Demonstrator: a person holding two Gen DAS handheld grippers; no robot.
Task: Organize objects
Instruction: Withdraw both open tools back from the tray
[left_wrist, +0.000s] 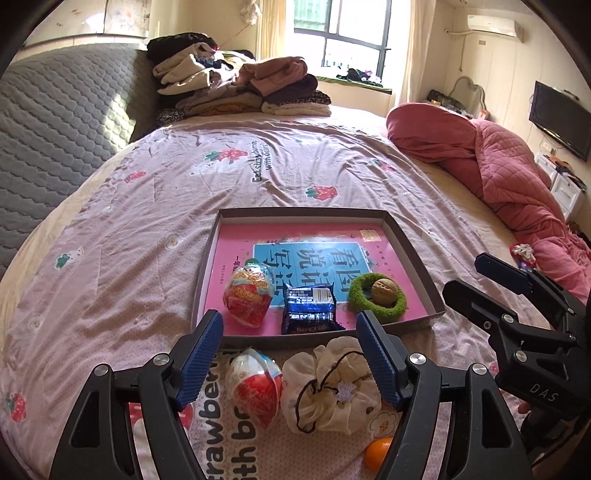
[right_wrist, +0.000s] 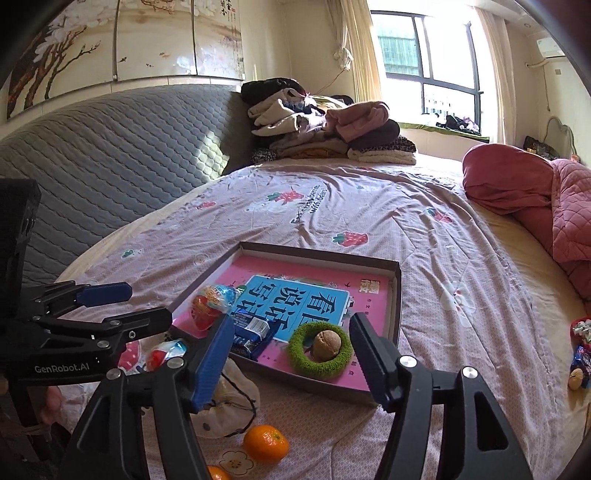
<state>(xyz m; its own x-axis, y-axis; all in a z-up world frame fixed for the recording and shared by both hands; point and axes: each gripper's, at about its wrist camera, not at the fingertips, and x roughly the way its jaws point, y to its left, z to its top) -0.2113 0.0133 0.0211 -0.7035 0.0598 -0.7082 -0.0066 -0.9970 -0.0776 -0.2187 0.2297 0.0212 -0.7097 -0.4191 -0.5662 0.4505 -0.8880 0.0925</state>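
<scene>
Left gripper (left_wrist: 290, 356): hovering low over the bed, its blue-padded fingers (left_wrist: 201, 360) standing wide apart and gripping nothing.
Right gripper (right_wrist: 291, 360): hanging just beside the left one, fingers spread wide and empty, pointing at the near edge of the box.
Shallow box (left_wrist: 413, 251): lying on the bed (left_wrist: 147, 221) with a pink book (left_wrist: 236, 240) covering its floor.
Wrapped egg in box (left_wrist: 249, 297): resting at the near left of the box, just beside a blue snack packet (left_wrist: 308, 308).
Green ring (left_wrist: 376, 295): sitting at the near right of the box, with a walnut (left_wrist: 384, 290) lying in its hollow.
Second wrapped egg (left_wrist: 255, 387): lying on the bed outside the box, between the left gripper's fingers in that view.
Cream drawstring pouch (left_wrist: 328, 391): slumping just right of the second egg, touching it.
Orange (right_wrist: 265, 443): sitting on the bed near the pouch, nearer the camera.
Pink quilt (left_wrist: 498, 166): bunching along the far right side of the bed.
Folded clothes (left_wrist: 236, 85): piling up at the head of the bed.
</scene>
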